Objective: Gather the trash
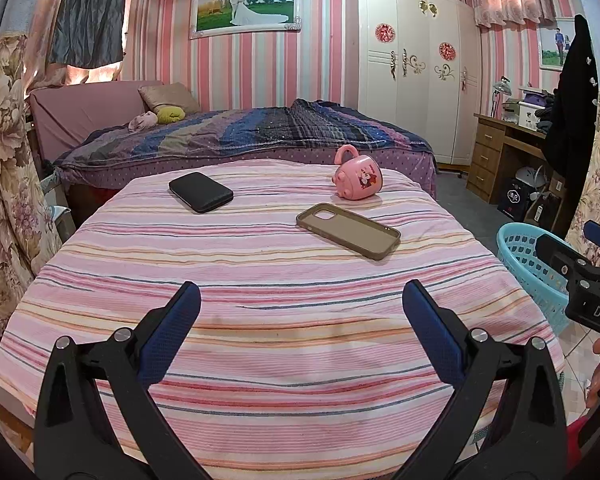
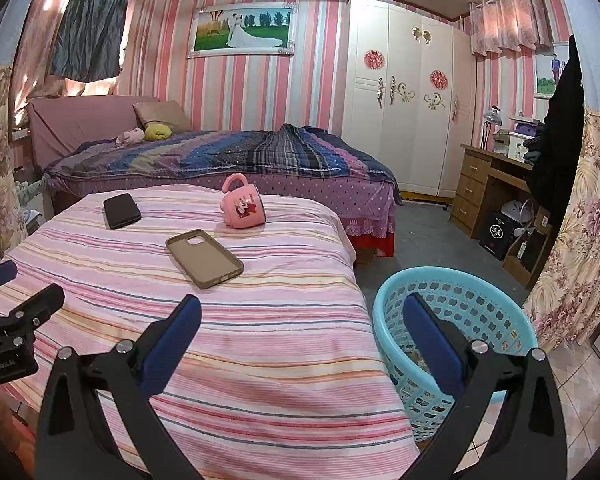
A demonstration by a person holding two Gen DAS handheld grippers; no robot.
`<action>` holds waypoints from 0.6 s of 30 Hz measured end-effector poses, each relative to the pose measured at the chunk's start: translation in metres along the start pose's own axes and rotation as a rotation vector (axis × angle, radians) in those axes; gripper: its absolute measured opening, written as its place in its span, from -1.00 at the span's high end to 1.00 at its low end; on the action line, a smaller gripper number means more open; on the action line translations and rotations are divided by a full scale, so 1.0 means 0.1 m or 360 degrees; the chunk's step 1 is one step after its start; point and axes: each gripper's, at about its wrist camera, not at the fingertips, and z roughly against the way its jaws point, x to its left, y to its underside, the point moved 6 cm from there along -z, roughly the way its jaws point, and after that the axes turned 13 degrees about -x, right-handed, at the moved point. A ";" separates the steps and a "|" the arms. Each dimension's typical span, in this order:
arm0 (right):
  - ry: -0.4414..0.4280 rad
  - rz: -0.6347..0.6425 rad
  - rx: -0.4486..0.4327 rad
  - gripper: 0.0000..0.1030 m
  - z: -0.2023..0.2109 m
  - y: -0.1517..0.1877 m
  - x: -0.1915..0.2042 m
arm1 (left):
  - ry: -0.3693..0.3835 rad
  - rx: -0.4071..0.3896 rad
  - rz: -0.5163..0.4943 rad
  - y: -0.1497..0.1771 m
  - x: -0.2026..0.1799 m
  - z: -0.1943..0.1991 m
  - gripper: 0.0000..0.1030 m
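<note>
A pink-striped cloth covers the table (image 1: 280, 320) (image 2: 240, 340). On it lie a tan phone case (image 1: 348, 231) (image 2: 204, 258), a black phone (image 1: 201, 192) (image 2: 121, 211) and a pink cartoon mug (image 1: 357, 179) (image 2: 243, 201) tipped on its side. A light blue plastic basket (image 2: 480, 304) (image 1: 528, 264) stands on the floor right of the table, with a few scraps at its bottom. My left gripper (image 1: 301, 300) hangs open and empty over the near cloth. My right gripper (image 2: 302, 312) is open and empty, one finger over the table edge, the other over the basket.
A bed with a purple plaid blanket (image 1: 240, 132) lies beyond the table. A white wardrobe (image 1: 412, 68) and a wooden desk (image 1: 500, 152) line the right side. Floral curtains (image 1: 4, 168) hang at the left. Grey floor (image 2: 428, 240) opens between bed and desk.
</note>
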 end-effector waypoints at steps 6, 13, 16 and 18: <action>0.0002 0.0002 0.0004 -0.91 -0.01 0.01 0.00 | 0.0001 -0.0002 -0.0002 0.00 0.00 0.00 -0.90; 0.0006 -0.0002 0.0002 -0.91 -0.01 0.01 -0.01 | 0.0002 -0.0001 0.0000 -0.01 0.00 0.00 -0.90; 0.0014 -0.0007 0.0007 -0.91 -0.02 0.03 -0.03 | 0.0000 0.0001 -0.0002 0.00 0.00 0.00 -0.90; 0.0019 -0.0007 0.0005 -0.91 -0.02 0.03 -0.03 | 0.0003 0.0001 0.0000 0.00 0.00 0.00 -0.90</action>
